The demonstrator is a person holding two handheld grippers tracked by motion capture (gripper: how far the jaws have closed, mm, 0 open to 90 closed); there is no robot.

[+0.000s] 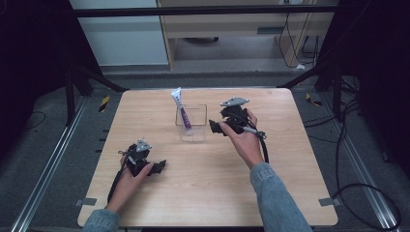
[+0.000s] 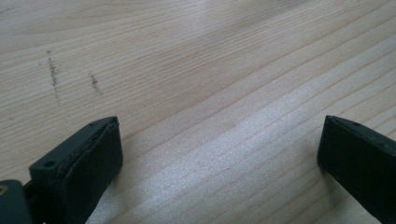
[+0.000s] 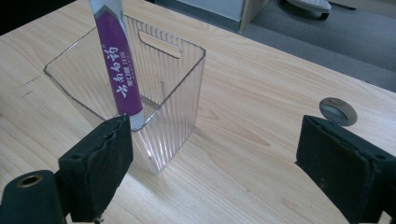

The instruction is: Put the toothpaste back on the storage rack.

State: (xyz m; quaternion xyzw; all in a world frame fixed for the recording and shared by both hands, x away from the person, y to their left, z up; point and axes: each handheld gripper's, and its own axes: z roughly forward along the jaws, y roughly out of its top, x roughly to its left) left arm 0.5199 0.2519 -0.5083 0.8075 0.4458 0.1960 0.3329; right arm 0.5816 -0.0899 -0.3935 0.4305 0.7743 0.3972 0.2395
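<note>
Pale wood grain runs across the table [image 1: 203, 193], which takes up the middle of the high view, with grey floor around it. Just above the centre of that view stands a clear ribbed plastic box [image 1: 191, 123], open at the top, with a slot handle cut in one wall. A purple and white tube [image 1: 181, 110] stands in it, leaning toward the upper left with its top well above the rim; in the right gripper view the tube [image 3: 119, 70] rests in the near left corner of the box [image 3: 177, 88], lower end down at the bottom.

Right of the box in the high view, the right gripper [image 1: 216, 127] is held just beside it, jaws pointing left toward its wall. Its own view shows the jaws spread wide with nothing between them, the box a little ahead of them and apparently untouched, though the gap is hard to judge.

At the lower left of the high view, the left gripper [image 1: 159, 166] sits low over the table, well apart from the box. Its jaws stand wide open over bare wood [image 2: 210, 93].

A small round disc [image 3: 338, 111] lies on the table at the right of the right gripper view.
</note>
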